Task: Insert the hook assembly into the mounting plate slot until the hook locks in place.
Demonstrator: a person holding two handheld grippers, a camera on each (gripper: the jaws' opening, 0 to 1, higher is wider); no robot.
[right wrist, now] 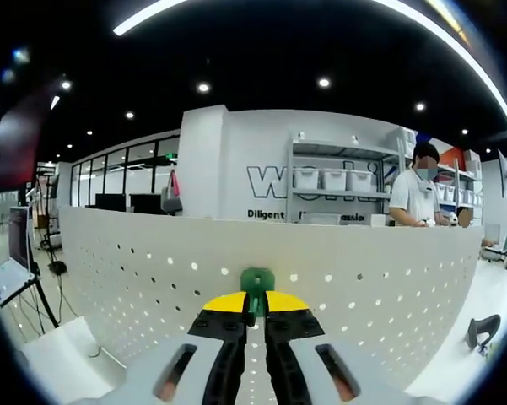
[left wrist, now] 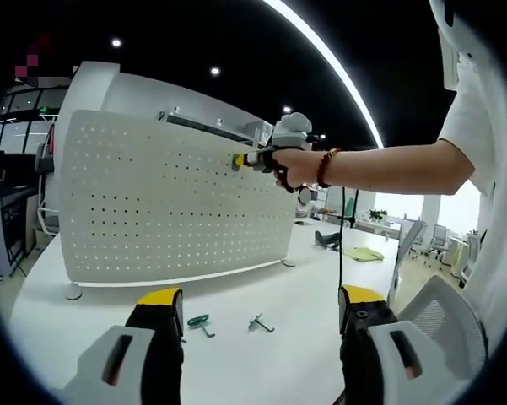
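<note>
Pinching a small green plastic hook [right wrist: 257, 283] between nearly closed jaws, the right gripper [right wrist: 255, 314] holds it against the white perforated metal pegboard [right wrist: 135, 270]. Left gripper [left wrist: 261, 305] hangs spread wide over the white table [left wrist: 261, 363], gripping nothing, with two spare green hooks [left wrist: 200, 323] near it.

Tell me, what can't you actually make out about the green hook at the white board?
- Whether the green hook has entered a hole of the pegboard: right gripper view, yellow jaw tips cover its stem.
- Same hook in left gripper view: too small, the hand hides the gripper.
- Two spare hooks on the table: shapes too small.
</note>
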